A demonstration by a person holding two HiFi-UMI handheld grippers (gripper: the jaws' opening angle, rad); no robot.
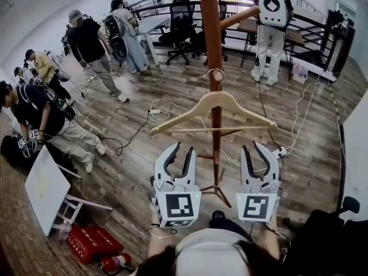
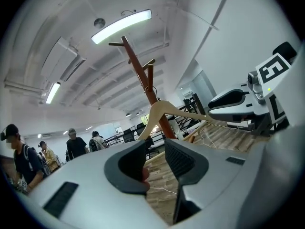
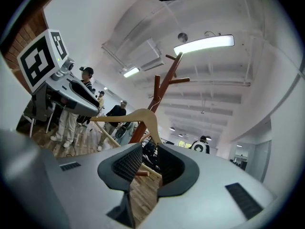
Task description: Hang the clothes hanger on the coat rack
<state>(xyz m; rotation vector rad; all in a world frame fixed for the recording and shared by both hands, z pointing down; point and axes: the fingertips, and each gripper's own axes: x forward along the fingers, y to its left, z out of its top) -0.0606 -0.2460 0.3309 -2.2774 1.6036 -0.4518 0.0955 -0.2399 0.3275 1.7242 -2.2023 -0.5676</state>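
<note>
**Both grippers open and empty, hanger on the rack**

The left gripper sits low in the head view, jaws well apart, and nothing is between them. Its own view confirms it, with bare wooden floor showing through the gap. The right gripper is level beside it and matches it: jaws spread wide, pads touching nothing. Both point forward toward the rack and stand apart from it, one on each side of the pole.

And there's the clothes hanger, pale wood, up on the coat rack. Its metal hook is at the reddish-brown pole, and its shoulders spread to both sides, the left end dipping a touch lower. Its crossbar runs just above and beyond the gripper tips, clear of both. Both gripper views show the hanger ahead and above the jaws, against the rack's branching pegs.

Around the rack, cables trail across the floor. Several people stand or crouch off to the left, another at the far railing. Office chairs wait at the back. A red box and a fire extinguisher lie at lower left.
</note>
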